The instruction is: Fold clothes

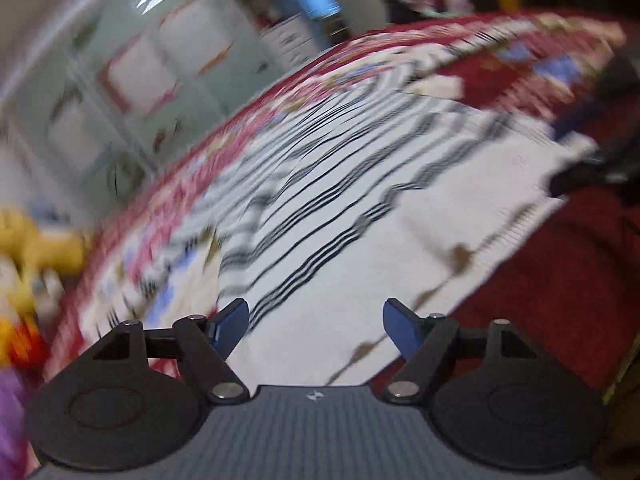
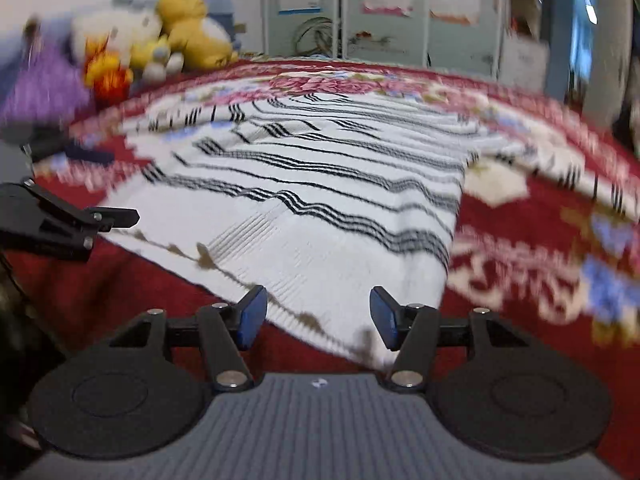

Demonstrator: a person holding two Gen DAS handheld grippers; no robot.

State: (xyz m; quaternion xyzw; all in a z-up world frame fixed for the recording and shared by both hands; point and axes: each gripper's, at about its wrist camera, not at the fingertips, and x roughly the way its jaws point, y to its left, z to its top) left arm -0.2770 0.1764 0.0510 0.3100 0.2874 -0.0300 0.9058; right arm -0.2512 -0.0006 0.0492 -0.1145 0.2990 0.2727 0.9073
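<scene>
A white garment with wavy black stripes [image 2: 320, 184] lies spread flat on a red floral bedspread [image 2: 520, 216]. Its near hem has a brown zigzag trim. My right gripper [image 2: 318, 316] is open just above that near hem, nothing between its blue pads. In the left wrist view the same striped garment [image 1: 360, 200] fills the middle, blurred by motion. My left gripper [image 1: 316, 328] is open over the garment's near part, holding nothing. The left gripper's black fingers [image 2: 80, 220] also show at the left edge of the right wrist view, beside the garment's left corner.
Stuffed toys [image 2: 176, 36], yellow, white and purple, are piled at the bed's far left corner. Grey-green cabinet panels [image 2: 384, 12] stand behind the bed. The bedspread's bare red area [image 1: 560, 280] lies beside the garment. A dark shape [image 1: 616, 160] sits at the right edge.
</scene>
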